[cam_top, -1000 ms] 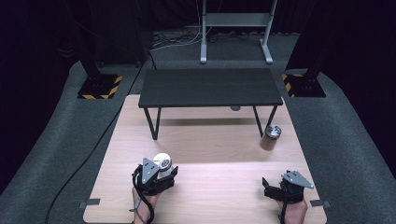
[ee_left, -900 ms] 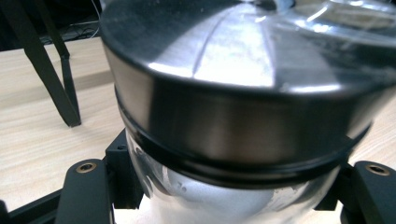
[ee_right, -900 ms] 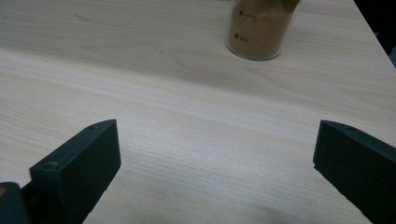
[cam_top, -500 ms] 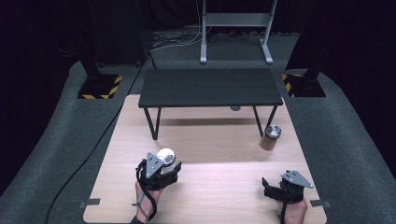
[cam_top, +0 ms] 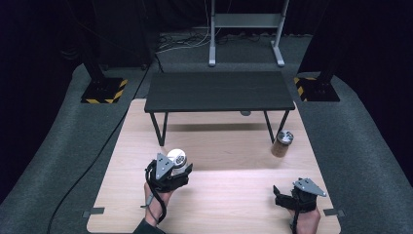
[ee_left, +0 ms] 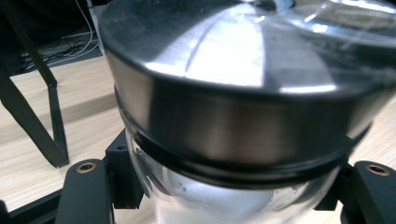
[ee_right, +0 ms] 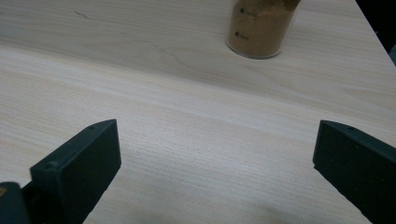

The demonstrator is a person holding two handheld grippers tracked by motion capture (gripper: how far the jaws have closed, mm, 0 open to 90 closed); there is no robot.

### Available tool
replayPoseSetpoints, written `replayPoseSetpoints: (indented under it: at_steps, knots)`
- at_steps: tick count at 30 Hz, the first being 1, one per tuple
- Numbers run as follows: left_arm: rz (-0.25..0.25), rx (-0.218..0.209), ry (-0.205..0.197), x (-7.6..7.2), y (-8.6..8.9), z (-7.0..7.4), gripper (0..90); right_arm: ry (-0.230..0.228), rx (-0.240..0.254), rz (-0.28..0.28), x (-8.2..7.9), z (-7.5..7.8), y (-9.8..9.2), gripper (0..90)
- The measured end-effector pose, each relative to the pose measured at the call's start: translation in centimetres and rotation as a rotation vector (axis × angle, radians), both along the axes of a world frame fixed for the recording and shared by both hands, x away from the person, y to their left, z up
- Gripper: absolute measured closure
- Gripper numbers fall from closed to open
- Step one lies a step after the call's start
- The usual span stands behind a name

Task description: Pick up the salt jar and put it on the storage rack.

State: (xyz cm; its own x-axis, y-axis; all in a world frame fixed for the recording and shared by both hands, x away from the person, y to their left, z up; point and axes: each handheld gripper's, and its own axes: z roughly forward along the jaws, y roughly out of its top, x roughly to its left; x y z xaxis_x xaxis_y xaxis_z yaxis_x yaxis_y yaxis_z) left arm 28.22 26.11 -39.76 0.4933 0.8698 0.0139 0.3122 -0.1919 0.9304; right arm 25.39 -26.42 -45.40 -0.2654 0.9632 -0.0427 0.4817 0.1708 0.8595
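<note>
We saw the left claw (cam_top: pixel 176 168) at lower left of the high view, clamped on a glass jar with a metal lid (ee_left: pixel 243 84). The right claw (cam_top: pixel 285 195) sat at lower right with its jaws wide apart over the wooden table (cam_top: pixel 229 195). A jar of brown powder (ee_right: pixel 261 28) stood at the upper right of the right gripper view.

Each black hand-held gripper (cam_top: pixel 171 171) – grey three-cornered plate, brass screws – trails a cable.

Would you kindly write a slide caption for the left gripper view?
Left gripper's jaws closed around a clear jar, its steel lid close up, above the light wooden table.
</note>
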Motion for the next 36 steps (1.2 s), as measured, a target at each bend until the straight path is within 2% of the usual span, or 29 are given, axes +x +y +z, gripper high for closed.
replayPoseSetpoints:
  at_steps: [12,28,36]
  knots:
    - [-0.008,0.003,0.0,1.2,-0.2,0.6,30.9,0.001,0.001,0.003,0.0,0.0,0.0,0.1]
    - [-0.025,0.037,-0.001,2.8,-0.8,1.6,30.9,0.003,0.002,0.009,0.1,0.0,-0.1,0.2]
    - [-0.029,0.026,0.011,3.9,-0.8,1.9,30.9,0.003,0.002,0.01,0.1,0.0,-0.2,0.2]
